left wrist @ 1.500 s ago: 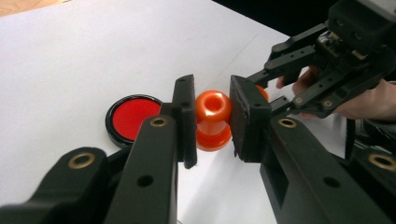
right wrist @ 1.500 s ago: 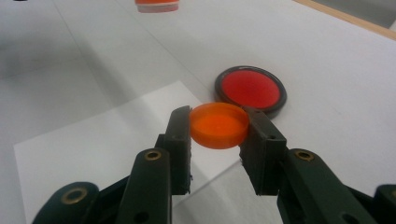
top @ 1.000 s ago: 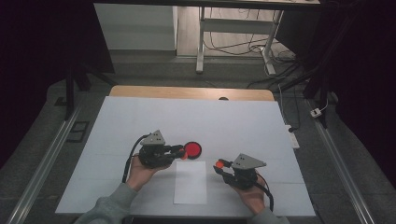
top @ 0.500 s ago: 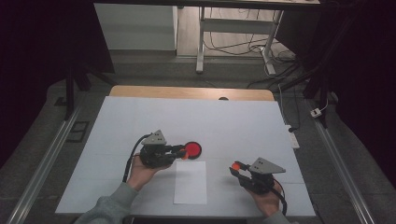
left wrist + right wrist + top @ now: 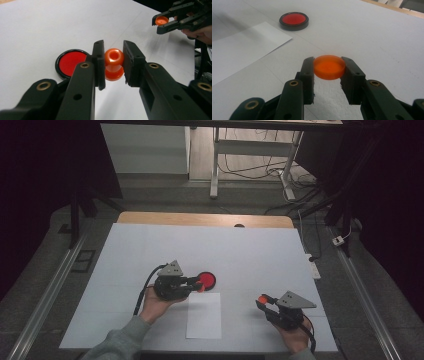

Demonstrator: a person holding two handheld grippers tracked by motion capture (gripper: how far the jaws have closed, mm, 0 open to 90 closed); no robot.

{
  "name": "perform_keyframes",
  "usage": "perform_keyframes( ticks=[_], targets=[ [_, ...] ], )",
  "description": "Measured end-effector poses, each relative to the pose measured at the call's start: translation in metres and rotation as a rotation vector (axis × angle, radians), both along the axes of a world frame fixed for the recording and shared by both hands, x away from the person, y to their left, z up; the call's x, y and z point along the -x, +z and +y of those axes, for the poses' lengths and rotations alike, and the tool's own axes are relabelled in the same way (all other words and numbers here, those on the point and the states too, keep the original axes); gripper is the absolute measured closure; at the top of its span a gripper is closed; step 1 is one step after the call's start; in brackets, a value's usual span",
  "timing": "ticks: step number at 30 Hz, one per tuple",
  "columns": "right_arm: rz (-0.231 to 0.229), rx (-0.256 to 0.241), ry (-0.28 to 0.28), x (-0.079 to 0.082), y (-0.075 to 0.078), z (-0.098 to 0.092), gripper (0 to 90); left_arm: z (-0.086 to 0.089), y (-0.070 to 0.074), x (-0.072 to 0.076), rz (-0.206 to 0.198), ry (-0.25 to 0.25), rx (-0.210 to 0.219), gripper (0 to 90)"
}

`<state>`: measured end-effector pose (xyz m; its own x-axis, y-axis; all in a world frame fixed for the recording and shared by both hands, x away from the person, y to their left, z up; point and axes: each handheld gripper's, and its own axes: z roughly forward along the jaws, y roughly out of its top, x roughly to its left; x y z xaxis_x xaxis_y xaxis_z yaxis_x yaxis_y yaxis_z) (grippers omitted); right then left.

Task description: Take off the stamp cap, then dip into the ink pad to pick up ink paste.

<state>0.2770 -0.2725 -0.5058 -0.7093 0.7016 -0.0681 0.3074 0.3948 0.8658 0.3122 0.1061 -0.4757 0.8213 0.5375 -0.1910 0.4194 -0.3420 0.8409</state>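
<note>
My left gripper (image 5: 113, 53) is shut on a small orange knob-shaped piece (image 5: 114, 64), held just right of a red disc with a black rim (image 5: 70, 64). In the high view this gripper (image 5: 198, 285) sits at the table's middle, its tips touching the disc's (image 5: 206, 280) near edge. My right gripper (image 5: 328, 62) is shut on a flat round orange cap (image 5: 329, 67), held a little above the white table cover. It is at the front right in the high view (image 5: 262, 299), well apart from the left one.
A white sheet of paper (image 5: 204, 315) lies between the two grippers near the front edge. The white cover (image 5: 225, 250) spans the table, with a wooden strip (image 5: 200, 219) at the back. Metal rails run along both sides.
My right gripper has moved to the right, away from the left gripper, carrying the orange cap. The left gripper and the red disc have stayed put.
</note>
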Motion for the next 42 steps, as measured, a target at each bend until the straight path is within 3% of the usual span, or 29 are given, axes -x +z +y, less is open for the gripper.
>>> perform_keyframes(
  ticks=[6, 23, 42],
  targets=[
    [-0.002, -0.001, -0.004, 0.000, 0.001, 0.000, 64.6, -0.002, 0.000, -0.001, -0.003, -0.003, -0.012, 72.5],
    [-0.001, -0.005, -0.007, 0.001, 0.001, -0.001, 64.5, -0.006, 0.000, -0.023, -0.001, 0.020, -0.014, 72.4],
    [0.001, -0.006, -0.007, 0.001, 0.001, -0.001, 64.5, -0.008, -0.010, -0.044, 0.021, 0.047, -0.008, 72.4]
  ],
)
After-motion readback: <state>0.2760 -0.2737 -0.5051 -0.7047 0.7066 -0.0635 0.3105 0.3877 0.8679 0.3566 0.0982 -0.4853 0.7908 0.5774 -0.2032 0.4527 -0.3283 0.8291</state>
